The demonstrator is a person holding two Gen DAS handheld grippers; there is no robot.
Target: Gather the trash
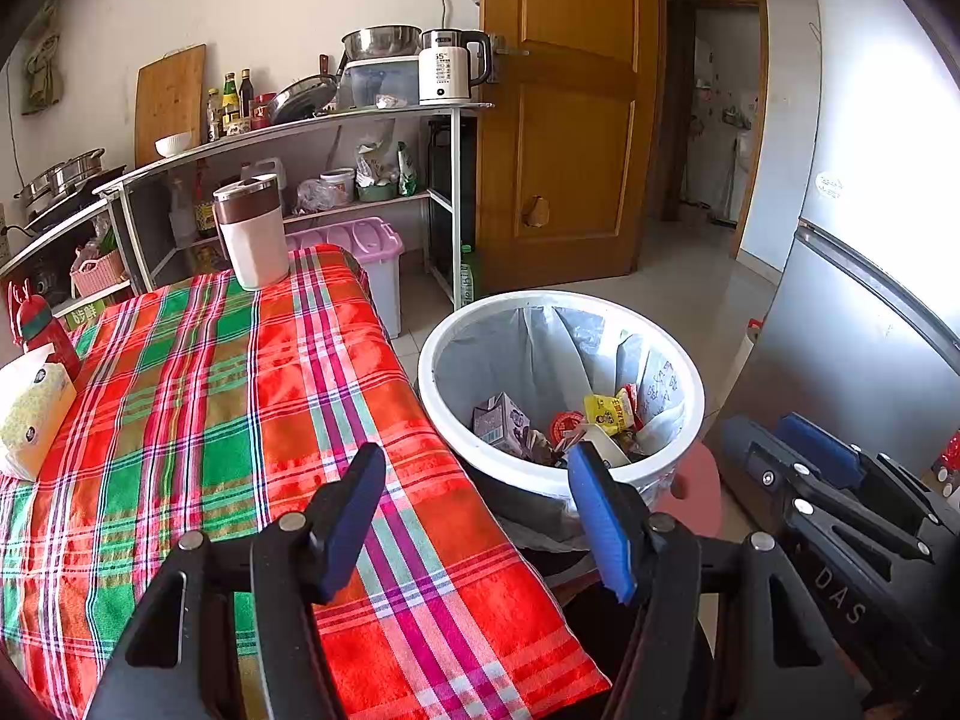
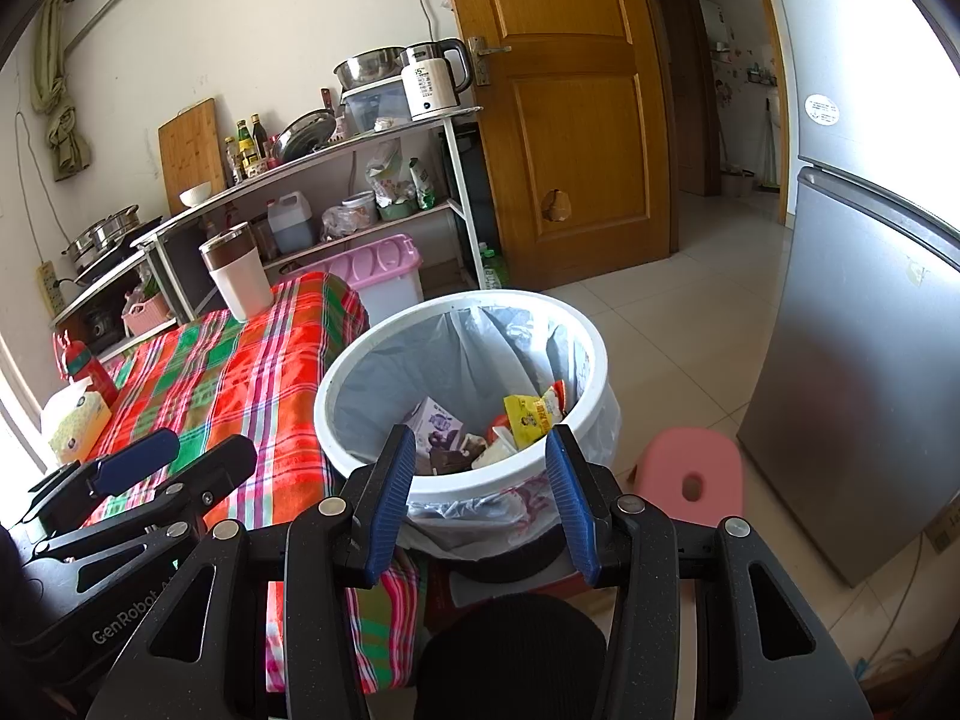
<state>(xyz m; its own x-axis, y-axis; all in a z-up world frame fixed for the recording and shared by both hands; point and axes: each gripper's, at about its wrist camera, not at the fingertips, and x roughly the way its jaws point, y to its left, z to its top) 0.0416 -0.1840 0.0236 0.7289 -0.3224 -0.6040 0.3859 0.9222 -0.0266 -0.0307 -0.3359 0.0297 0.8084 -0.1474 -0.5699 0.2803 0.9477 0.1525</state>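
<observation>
Trash (image 2: 480, 426) already inside white bin (image 2: 360, 372) beside checkered table (image 1: 240, 390). Left gripper (image 1: 477, 516) and right gripper (image 2: 480, 492) both with jaws apart, nothing between. Best now: scan table for leftovers before reaching.

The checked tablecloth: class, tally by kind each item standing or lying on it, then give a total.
On the checked tablecloth:
Tumbler: 1
Red bottle: 1
Tissue pack: 1
Total: 3
</observation>
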